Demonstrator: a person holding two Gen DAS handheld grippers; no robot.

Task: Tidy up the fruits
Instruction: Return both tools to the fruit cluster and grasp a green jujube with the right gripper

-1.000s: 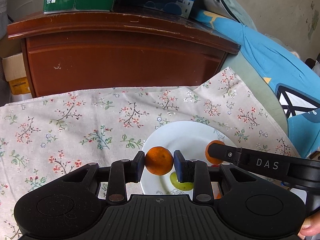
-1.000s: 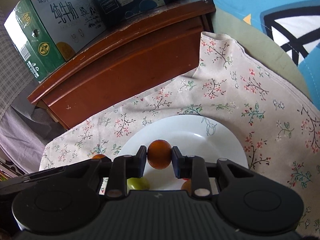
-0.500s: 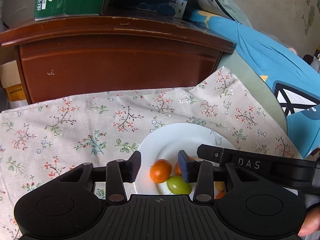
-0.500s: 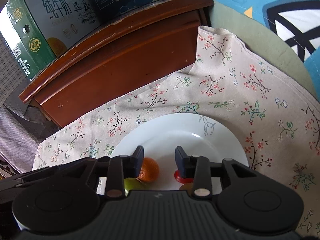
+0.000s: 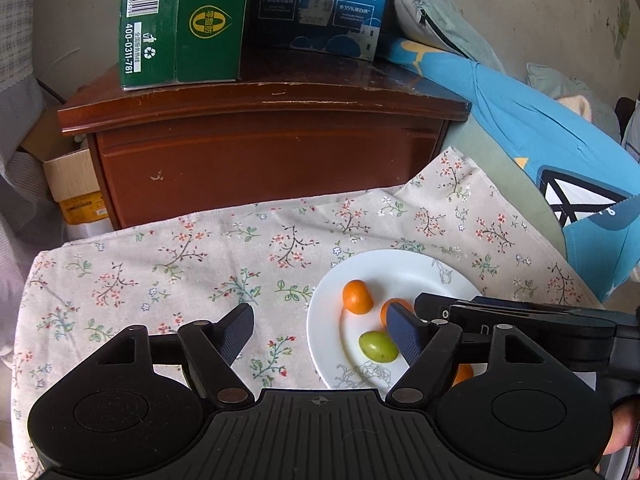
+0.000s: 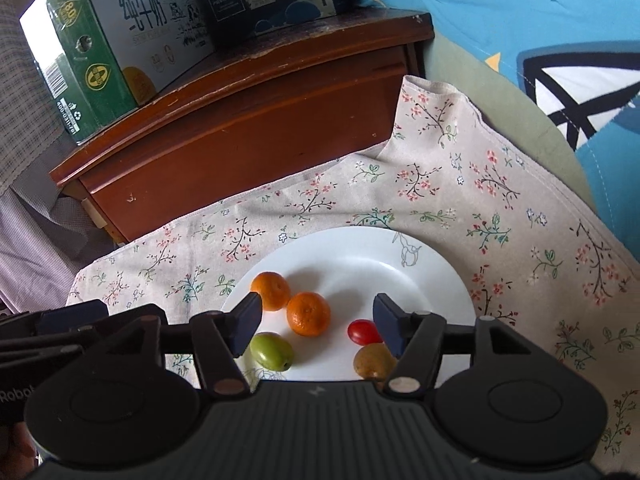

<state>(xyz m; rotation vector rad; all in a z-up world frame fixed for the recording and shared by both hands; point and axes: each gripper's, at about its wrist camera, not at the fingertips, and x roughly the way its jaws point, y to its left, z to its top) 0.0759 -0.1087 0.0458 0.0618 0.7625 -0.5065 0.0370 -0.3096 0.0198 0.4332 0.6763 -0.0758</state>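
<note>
White plate point(image 6: 436, 276) on the floral cloth point(image 6: 500, 200) carried five fruits in the right view: two oranges point(image 6: 309, 313), a green fruit point(image 6: 272, 351), a red tomato point(image 6: 363, 331) and a brownish fruit point(image 6: 374, 361); the left view hid the last two. Both the left tool point(image 5: 320, 330) and the right tool point(image 6: 316, 326), each clamped on an orange a second earlier, were opening with nothing gripped.

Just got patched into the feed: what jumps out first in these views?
The white plate on the floral cloth holds two oranges, a green fruit and a red tomato. Both tongs, right and left, hover opening, empty. Behind stands a wooden cabinet.
</note>
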